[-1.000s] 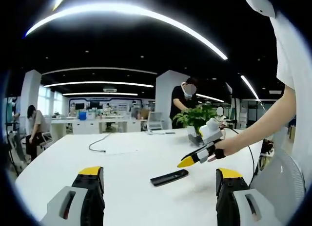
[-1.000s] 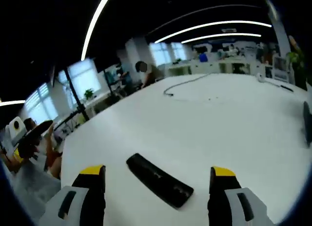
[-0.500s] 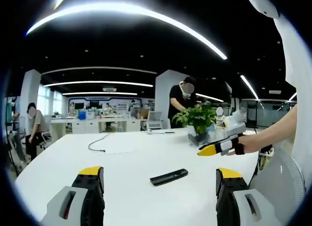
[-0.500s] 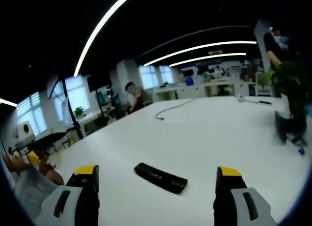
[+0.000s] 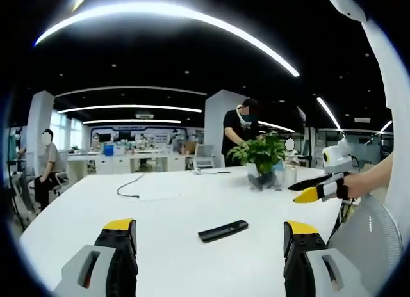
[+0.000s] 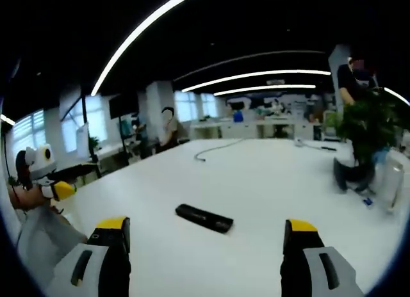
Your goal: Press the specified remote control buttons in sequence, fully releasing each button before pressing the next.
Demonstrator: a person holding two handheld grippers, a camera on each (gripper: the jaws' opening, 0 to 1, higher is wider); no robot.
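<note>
**Inspector:** Two views to log. Left gripper view first: the left hand-held gripper [image 5: 208, 236] has its jaws wide apart, holding nothing. The remote control [image 5: 223, 231] lies flat on the white desk [image 5: 166, 201], apart from both jaws. The right hand-held gripper [image 5: 312, 189] hangs off to the side, well clear of it; whether its jaws are apart I cannot tell from this angle.

**Assessor:** And the right gripper view?

**Inspector:** The right hand-held gripper [image 6: 205, 236] shows its jaws spread, empty, with the remote control [image 6: 204, 218] ahead on the desk [image 6: 256, 182], lying at a slant. The left hand-held gripper [image 6: 54, 185] sits at the far edge.

**Assessor:** Risks?

**Inspector:** Several, in my judgement. The remote rests loose on a smooth surface, so an off-centre press could skid or tip it. The buttons are too small to make out, so a broad jaw tip might catch two at once. A potted plant [image 5: 259, 157] nearby could be knocked on a wide swing.
</note>
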